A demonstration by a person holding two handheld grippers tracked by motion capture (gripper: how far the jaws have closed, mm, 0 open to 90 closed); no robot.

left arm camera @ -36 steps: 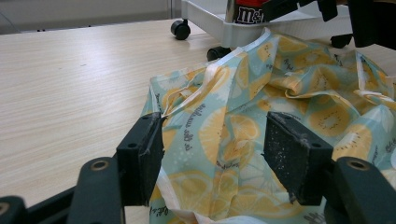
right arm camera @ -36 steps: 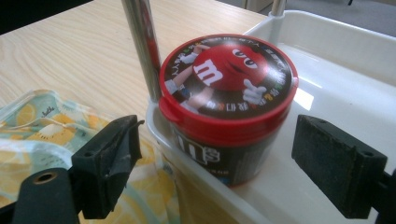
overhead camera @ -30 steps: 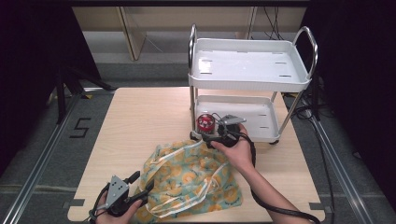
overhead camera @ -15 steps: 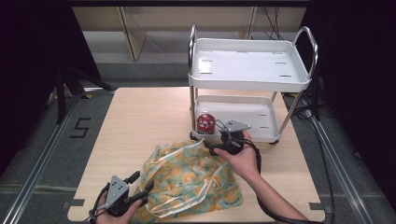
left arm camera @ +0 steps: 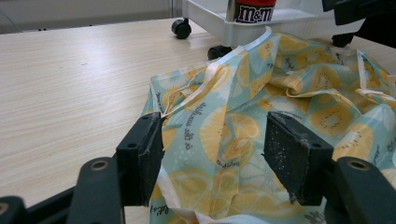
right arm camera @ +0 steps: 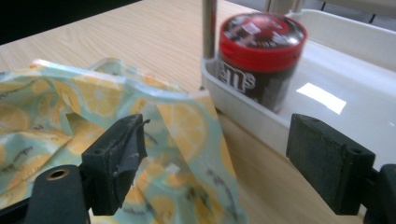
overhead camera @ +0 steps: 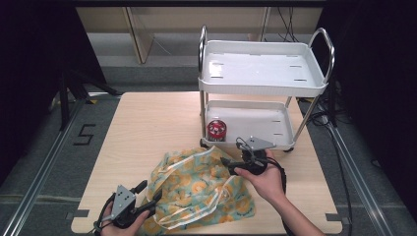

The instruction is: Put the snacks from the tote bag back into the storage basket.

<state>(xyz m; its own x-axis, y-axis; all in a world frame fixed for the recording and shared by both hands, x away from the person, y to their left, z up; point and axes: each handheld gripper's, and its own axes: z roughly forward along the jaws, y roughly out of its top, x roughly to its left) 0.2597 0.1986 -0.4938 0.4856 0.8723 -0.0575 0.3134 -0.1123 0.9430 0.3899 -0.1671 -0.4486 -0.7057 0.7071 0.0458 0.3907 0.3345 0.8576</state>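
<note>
A crumpled pale-green cloth (overhead camera: 196, 187) printed with yellow citrus slices and edged with white straps lies on the wooden table's near half. My left gripper (overhead camera: 149, 191) is at the cloth's near-left corner, open, its jaws straddling the cloth (left arm camera: 243, 121) edge in the left gripper view (left arm camera: 215, 158). My right gripper (overhead camera: 231, 155) hovers at the cloth's far-right edge, open and holding nothing (right arm camera: 215, 158). Just ahead of it, a dark M&M's can (overhead camera: 216, 130) with a red lid (right arm camera: 261, 56) stands upright in the cart's lower tray. A corner of the cloth (right arm camera: 187, 121) reaches the tray's rim.
A white two-shelf cart (overhead camera: 263, 88) with chrome posts stands on castors at the table's far right; its top tray is bare. The table (overhead camera: 147, 123) shows bare wood at left and back. Dark floor and metal rails surround it.
My right gripper has drawn back from the can toward the person, and slightly right. The can stays in the lower tray. The left gripper has barely moved.
</note>
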